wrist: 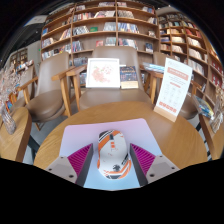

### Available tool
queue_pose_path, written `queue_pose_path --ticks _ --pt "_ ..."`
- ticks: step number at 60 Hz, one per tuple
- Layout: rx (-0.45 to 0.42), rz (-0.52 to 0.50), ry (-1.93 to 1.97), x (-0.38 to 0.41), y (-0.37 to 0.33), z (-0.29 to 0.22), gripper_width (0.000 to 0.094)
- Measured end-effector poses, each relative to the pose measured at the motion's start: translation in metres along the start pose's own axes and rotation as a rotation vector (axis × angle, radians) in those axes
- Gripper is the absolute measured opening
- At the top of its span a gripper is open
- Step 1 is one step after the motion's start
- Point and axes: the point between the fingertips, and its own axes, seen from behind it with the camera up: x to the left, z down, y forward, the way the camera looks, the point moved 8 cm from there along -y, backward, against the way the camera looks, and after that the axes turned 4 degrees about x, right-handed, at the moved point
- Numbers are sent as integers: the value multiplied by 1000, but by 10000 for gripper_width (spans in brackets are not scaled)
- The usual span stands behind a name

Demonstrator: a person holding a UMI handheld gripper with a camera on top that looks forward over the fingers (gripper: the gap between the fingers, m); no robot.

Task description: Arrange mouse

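Observation:
A white mouse [113,152] with orange and dark markings lies on a pale mouse mat [85,133] on a round wooden table [60,140]. My gripper [113,160] is low over the mat with the mouse between its fingers. The magenta pads sit to the mouse's left [82,158] and right [143,157]. A thin strip of mat shows between each pad and the mouse. The gripper is open, and the mouse's front end reaches past the fingertips.
A white leaflet stand [174,88] is at the table's far right. An upright display card [103,72] and a book [129,76] are at its far edge. Wooden chairs [48,95] ring the table, with bookshelves [100,28] beyond.

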Motion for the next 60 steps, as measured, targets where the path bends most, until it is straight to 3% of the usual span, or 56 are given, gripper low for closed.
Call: queue_pose_path --ticks 3,20,35,55,60 --pt "1 2 1 0 -8 0 861" --pt "-97 11 -14 -26 -158 22 854" --pt "-163 33 -43 -50 -285 98 855" --pt "-210 42 -54 -64 -355 160 857" --pt "-182 33 -61 -64 -356 171 853"
